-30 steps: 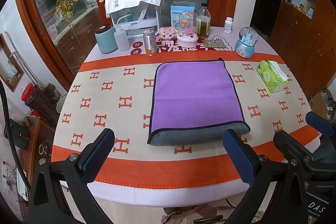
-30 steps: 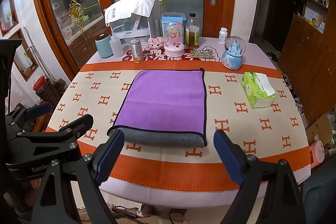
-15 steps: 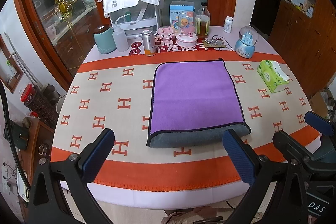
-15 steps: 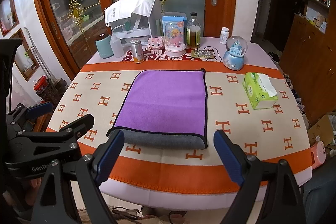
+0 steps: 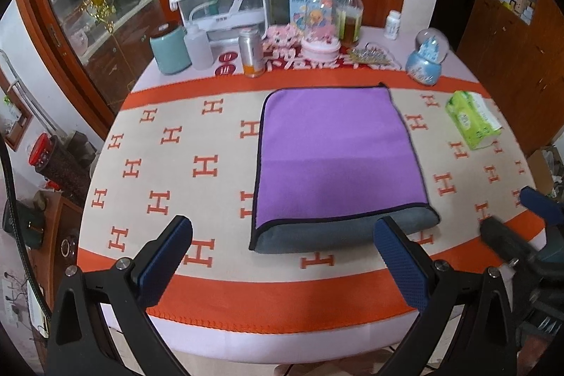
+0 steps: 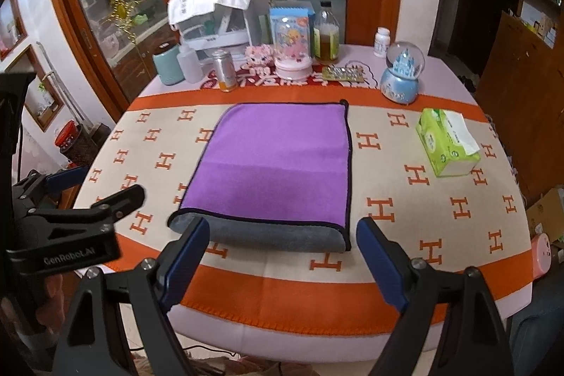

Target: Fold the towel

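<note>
A purple towel [image 5: 335, 154] with a grey underside lies folded flat on the table; its grey fold faces me at the near edge. It also shows in the right wrist view [image 6: 278, 161]. My left gripper [image 5: 282, 256] is open and empty, hovering above the table's near edge in front of the towel's near left corner. My right gripper [image 6: 282, 256] is open and empty, above the near edge in front of the towel's grey fold. The right gripper's body shows at the right of the left wrist view [image 5: 511, 249]; the left gripper's body shows at the left of the right wrist view [image 6: 70, 228].
The round table [image 5: 158, 164] wears a cream and orange cloth with H marks. A green tissue pack [image 5: 470, 120] lies right of the towel. Along the far edge stand a can [image 5: 251, 51], a teal jar [image 5: 171, 50], bottles, a snow globe [image 5: 426, 60] and a white rack.
Both grippers have moved slightly forward toward the table, so the towel looks a little closer. The towel has not moved and both grippers stay open.
</note>
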`<state>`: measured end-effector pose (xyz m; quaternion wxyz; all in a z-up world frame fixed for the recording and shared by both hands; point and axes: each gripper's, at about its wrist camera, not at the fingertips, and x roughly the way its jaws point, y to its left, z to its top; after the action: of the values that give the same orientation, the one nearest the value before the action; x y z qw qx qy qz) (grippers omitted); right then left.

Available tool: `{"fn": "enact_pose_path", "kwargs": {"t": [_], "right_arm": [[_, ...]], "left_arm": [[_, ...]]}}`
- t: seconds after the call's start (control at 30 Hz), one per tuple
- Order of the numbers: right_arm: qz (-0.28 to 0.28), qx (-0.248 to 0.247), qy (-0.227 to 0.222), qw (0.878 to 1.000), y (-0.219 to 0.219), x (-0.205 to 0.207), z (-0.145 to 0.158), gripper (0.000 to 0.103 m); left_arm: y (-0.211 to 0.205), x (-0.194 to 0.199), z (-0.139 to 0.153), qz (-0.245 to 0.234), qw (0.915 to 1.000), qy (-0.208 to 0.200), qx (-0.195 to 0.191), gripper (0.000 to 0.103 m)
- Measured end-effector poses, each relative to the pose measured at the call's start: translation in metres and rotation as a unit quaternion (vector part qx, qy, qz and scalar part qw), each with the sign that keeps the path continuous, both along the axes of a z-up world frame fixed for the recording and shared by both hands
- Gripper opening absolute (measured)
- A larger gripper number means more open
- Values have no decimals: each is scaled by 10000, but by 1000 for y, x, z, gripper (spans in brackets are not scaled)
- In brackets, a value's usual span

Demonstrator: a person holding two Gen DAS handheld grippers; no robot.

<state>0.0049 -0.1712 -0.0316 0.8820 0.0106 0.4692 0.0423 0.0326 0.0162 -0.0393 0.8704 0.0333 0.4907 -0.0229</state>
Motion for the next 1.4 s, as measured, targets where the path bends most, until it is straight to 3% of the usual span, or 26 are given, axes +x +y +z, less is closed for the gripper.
{"fn": "enact_pose_path", "kwargs": {"t": [0.47, 0.6, 0.77, 0.83, 0.9, 1.03, 1.1, 1.27, 1.4], "right_arm": [[72, -104, 624, 9980, -44, 38, -81, 73], [219, -4, 769, 9968, -51, 47, -99, 72], [633, 68, 879, 9941, -54, 57, -123, 71], [738, 125, 1018, 9920, -56, 62, -134, 65], [812, 252, 1157, 9896, -59, 67, -144, 59], [869, 443, 1339, 9862, -67, 75, -159, 56], [922, 538, 1443, 9838, -70, 77, -165, 51], [971, 763, 1627, 9789, -75, 82, -173, 49], [1025, 960, 1657, 9761, -75, 83, -173, 48]], "left_arm": [[37, 36, -78, -58, 9975, 682, -183, 102], [47, 45, -104, -72, 9954, 923, -235, 97], [60, 53, -132, -335, 9926, 1088, -431, 97], [62, 56, -142, -420, 9916, 1119, -501, 97], [66, 59, -149, -461, 9896, 1176, -690, 96], [73, 67, -160, -542, 9854, 1192, -1090, 96], [73, 71, -165, -662, 9825, 1272, -1186, 90], [67, 80, -176, -913, 9760, 1525, -1255, 74], [62, 83, -181, -1041, 9723, 1618, -1327, 71]]}}
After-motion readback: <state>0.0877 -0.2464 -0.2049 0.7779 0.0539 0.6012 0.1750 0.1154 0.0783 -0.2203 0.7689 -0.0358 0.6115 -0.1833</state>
